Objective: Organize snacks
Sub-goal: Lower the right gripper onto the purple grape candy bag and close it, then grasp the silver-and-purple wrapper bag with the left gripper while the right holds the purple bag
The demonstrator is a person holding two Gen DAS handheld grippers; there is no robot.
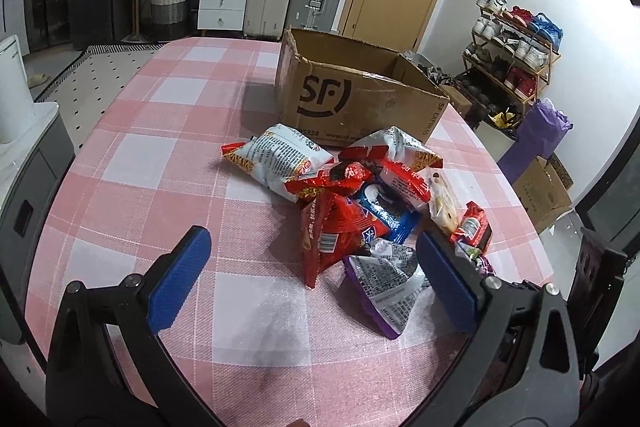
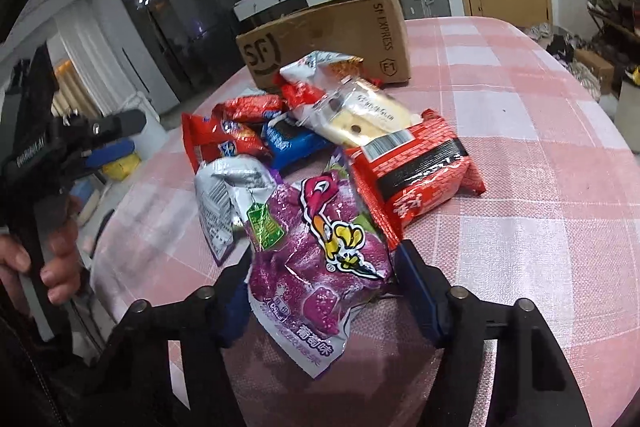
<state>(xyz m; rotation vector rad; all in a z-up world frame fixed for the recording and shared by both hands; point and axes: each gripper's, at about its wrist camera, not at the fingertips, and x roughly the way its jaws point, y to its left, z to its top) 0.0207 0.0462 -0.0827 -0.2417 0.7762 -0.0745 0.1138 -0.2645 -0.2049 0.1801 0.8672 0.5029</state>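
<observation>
Snacks (image 1: 360,203) lie in a heap on the pink checked table (image 1: 160,163). Nearest, the right gripper (image 2: 320,291) has its fingers pinching a purple gummy bag (image 2: 316,259). The left gripper (image 1: 312,283) has fingers spread wide over the table beside the heap. Behind stands an open cardboard box (image 1: 352,95).

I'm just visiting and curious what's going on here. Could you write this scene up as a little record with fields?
Setting: table with pink checked cloth
Container: open cardboard box, behind the snacks
Snack pile: mixed packets in front of the box
Right gripper: jaws around the purple candy bag, pads at its sides
Left gripper: open, holding nothing, near the pile
Box contents: not visible
</observation>
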